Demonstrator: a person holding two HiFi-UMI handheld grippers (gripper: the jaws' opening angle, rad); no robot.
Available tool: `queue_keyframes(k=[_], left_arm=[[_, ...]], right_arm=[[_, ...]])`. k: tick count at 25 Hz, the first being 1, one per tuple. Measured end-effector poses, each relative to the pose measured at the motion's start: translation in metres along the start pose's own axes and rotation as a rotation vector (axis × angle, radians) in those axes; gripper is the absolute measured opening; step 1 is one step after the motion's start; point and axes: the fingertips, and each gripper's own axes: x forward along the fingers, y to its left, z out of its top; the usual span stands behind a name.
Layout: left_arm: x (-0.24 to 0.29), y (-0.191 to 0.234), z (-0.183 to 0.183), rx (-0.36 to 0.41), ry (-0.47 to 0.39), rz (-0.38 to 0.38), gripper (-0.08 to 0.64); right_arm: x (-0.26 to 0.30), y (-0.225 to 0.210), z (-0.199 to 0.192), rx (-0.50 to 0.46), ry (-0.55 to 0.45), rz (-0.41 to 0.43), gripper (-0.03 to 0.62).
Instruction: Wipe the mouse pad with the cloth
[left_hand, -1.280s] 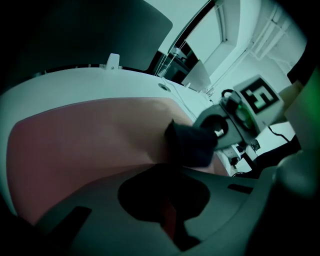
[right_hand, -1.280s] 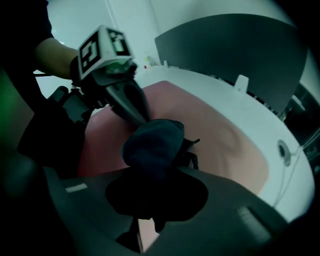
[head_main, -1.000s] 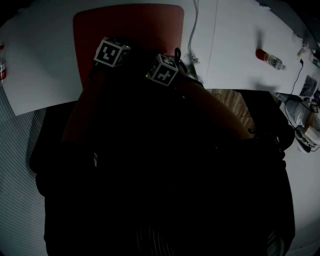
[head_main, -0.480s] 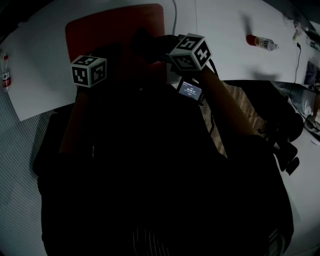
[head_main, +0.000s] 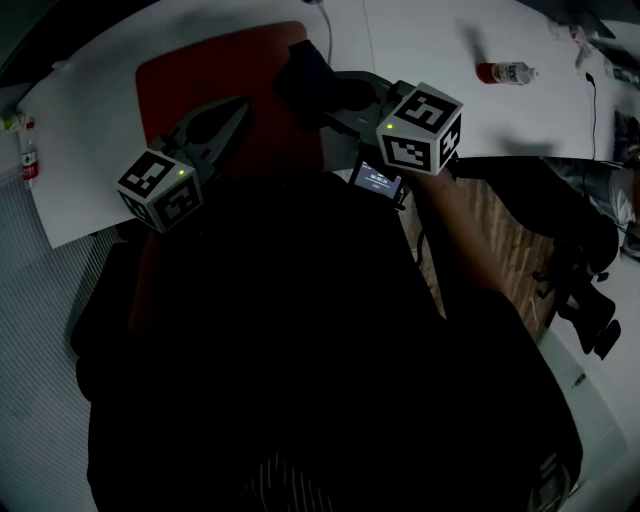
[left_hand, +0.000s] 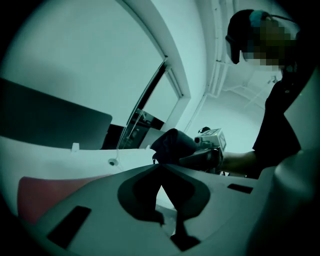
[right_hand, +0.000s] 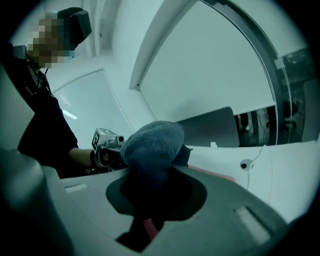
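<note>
Right gripper view shows the cloth (right_hand: 152, 142) bunched between the right gripper's (right_hand: 153, 171) jaws, which clamp it. In the head view it sits at the red pad's (head_main: 200, 80) far right edge. The left gripper (head_main: 240, 105) is over the pad's middle, jaws together on nothing and tips near the cloth. A bottle (head_main: 505, 72) lies on the table (head_main: 100, 120) well right of the pad.

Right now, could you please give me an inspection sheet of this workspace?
Surface: white table.
Job's things: red rectangular mouse pad flat on table; blue-grey fluffy cloth bunched in right gripper.
Clutter: red-and-white plastic bottle lying at far right.
Grippers: left gripper shut, empty; right gripper shut on cloth.
Cables: white cable with round end, behind pad.
Surroundings: dark flat panel behind table; wooden floor beside it.
</note>
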Motion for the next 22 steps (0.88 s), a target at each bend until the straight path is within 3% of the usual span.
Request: queue_keyframes(k=[4, 8, 12, 22], left_arm=[[-0.002, -0.034, 0.016, 0.067, 0.004, -0.054, 0.009], [0.001, -0.048, 0.039, 0.097, -0.065, -0.052, 0.009], [0.003, -0.072, 0.061, 0.132, -0.076, -0.054, 0.008], [-0.009, -0.102, 0.068, 0.164, -0.13, -0.03, 0.008]], right_arm=[[-0.022, 0.016, 0.017, -0.021, -0.077, -0.015, 0.06], [-0.04, 0.023, 0.03, -0.051, -0.121, -0.014, 0.06], [-0.06, 0.031, 0.049, -0.067, -0.171, 0.007, 0.06], [-0.078, 0.058, 0.046, -0.133, -0.17, 0.04, 0.06]])
